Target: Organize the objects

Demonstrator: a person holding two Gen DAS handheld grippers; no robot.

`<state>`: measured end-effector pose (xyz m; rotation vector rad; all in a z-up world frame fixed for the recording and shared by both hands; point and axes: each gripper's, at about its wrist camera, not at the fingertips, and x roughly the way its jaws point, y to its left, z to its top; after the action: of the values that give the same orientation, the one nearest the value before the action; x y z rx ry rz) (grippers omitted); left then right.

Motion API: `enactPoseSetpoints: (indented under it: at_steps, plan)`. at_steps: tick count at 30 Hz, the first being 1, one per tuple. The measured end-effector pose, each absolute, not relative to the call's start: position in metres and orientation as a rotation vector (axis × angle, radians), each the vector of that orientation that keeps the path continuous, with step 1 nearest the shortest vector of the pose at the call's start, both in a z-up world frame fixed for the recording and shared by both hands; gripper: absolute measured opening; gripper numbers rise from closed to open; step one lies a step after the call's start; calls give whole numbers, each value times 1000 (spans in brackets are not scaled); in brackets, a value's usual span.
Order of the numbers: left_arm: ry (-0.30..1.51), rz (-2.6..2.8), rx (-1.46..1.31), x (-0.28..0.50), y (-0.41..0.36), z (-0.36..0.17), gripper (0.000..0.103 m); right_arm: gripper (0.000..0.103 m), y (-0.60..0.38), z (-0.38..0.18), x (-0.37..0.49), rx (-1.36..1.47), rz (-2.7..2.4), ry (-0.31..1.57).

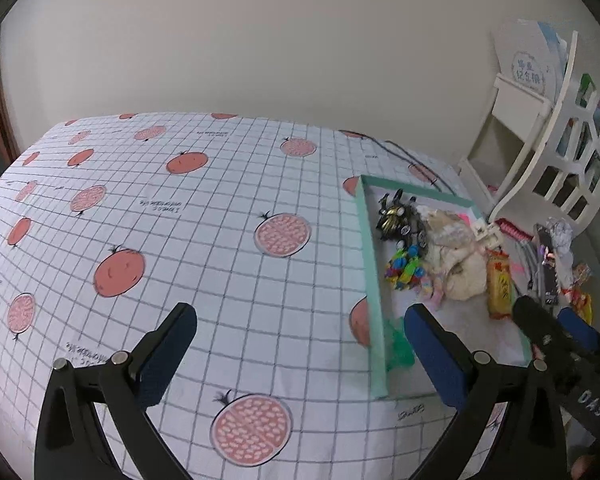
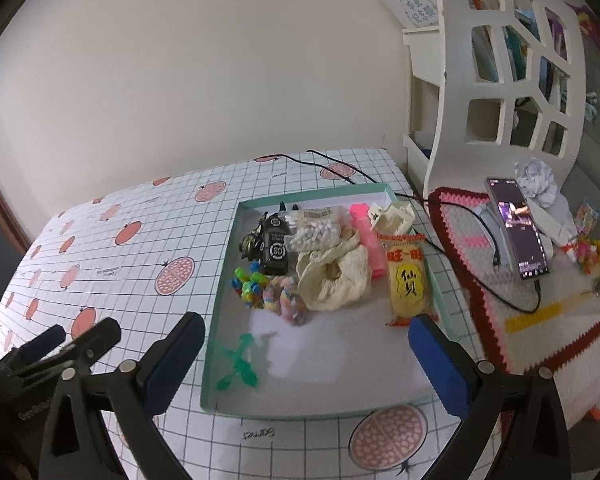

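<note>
1. Right tool point(image 2: 306, 356) nearest the lens: jaws spread wide, nothing between the blue pads point(image 2: 172, 364), hovering over the near end of the teal tray point(image 2: 220, 304).
2. Left tool point(image 1: 300, 354) also wide open and empty. It hangs over the checked tablecloth point(image 1: 204, 216) just left of the tray's wall; its right pad overlaps the tray edge in view.
3. The task's things are already in the tray: black toy car point(image 2: 275, 246), bag of white beads point(image 2: 314, 232), cream fabric pouch point(image 2: 334, 276), pink block point(image 2: 366, 236), yellow snack packet point(image 2: 408, 280), cluster of coloured clips point(image 2: 250, 282), pastel candy pile point(image 2: 286, 300), and a green plastic piece point(image 2: 240, 364) alone near the front.
4. Judgement: collecting looks mostly done, between picks. Both tools are free, so the next step is either a last stray item or tidying inside the tray.
5. Likely next target is the green piece, directly ahead of the right tool. It's flat and thin, so it needs a low approach with the pads nearly on the tray floor.
6. Around: crochet mat point(image 2: 540, 320) right of the tray carries a phone point(image 2: 518, 228) on a stand, lit, plus crumpled paper point(image 2: 536, 178) and small packets. White lattice rack point(image 2: 500, 80) behind.
7. In the way: black cable point(image 2: 340, 170) running across the surface behind the tray to the phone. The tray wall blocks a sideways sweep from the left tool.
</note>
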<state>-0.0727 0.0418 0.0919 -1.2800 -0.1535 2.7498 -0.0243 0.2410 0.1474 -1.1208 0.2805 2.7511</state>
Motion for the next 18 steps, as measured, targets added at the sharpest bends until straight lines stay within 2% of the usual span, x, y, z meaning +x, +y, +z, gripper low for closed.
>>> enactPoseSetpoints:
  at_steps: [18]
  plan:
    - [-129,2762,-1341,-33,14,61,103,103,219,114,13,-1118,2752,310]
